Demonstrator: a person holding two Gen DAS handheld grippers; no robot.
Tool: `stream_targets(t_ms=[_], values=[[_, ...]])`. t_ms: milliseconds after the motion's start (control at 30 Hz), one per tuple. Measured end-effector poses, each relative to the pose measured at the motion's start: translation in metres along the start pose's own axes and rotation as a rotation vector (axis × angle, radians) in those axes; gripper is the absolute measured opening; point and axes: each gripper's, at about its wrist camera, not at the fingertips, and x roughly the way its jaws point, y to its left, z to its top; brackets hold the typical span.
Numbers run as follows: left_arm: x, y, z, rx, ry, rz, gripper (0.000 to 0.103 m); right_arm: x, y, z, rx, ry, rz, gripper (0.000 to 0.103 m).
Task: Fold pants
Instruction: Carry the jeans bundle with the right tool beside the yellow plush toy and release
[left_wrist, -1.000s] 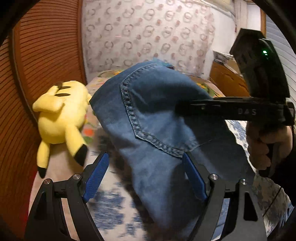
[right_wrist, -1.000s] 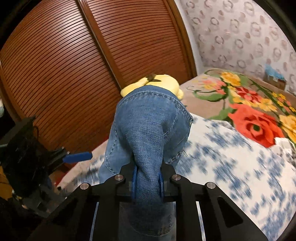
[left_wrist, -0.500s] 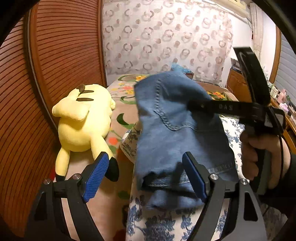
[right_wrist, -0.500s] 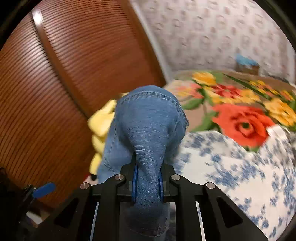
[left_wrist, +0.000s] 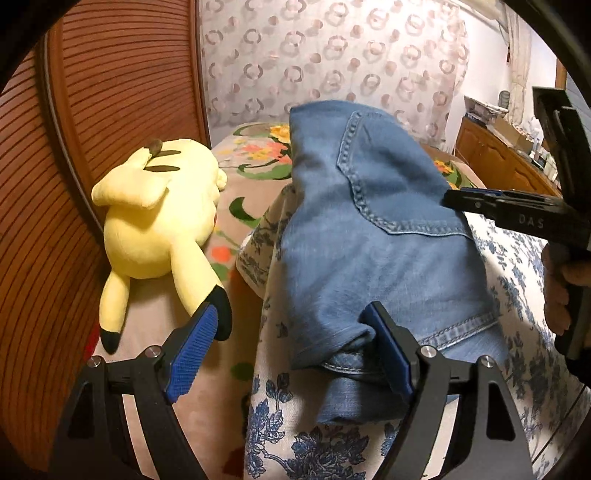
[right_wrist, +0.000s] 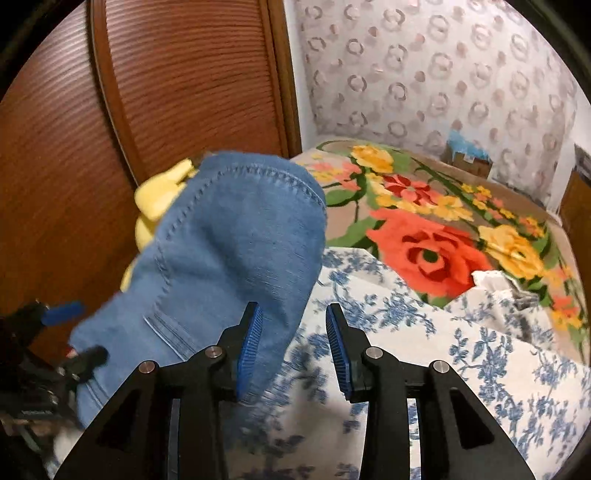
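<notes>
— Letting go is what stands out: the right gripper (right_wrist: 291, 347) has its jaws opening, and the jeans (left_wrist: 369, 236) that were pinched between its pads a second ago now lie just off its left pad, with only bedding showing in the gap.

— Where are the jeans, then?

— Bunched in a folded heap on the blue-flowered sheet (left_wrist: 317, 443), near the sheet's left edge. The waistband end points back toward the left gripper (left_wrist: 291, 350), and the stitched pocket faces up. A second ago the heap hung in the air; now it rests on the sheet.

— And the left gripper?

— Spread wide, gripping nothing. Its right pad sits against the near edge of the jeans, its left pad stands over bare blanket beside the sheet.

— What else is around the sheet?

— A yellow plush toy (left_wrist: 162, 218) lies left of the sheet on the rose-patterned blanket (right_wrist: 424, 236), close to the wooden slatted door (left_wrist: 110, 110).

— So what does the release mean for the fold?

— Likely that this fold has been laid down. The heap looks lumpy, so flattening or another fold probably remains.
</notes>
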Motion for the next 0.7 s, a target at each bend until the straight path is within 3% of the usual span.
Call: stream_targets(t_ms=[333, 700], values=[[-0.002, 0.004, -0.003, -0.039, -0.003, -0.018, 0.083, -0.006, 0.000, 0.005, -0.009, 0.010, -0.008, 0.037], [-0.051, -0.021, 0.007, -0.007, -0.094, -0.026, 0.083, -0.086, 0.000, -0.028, 0.015, -0.071, 0.024, 0.038]])
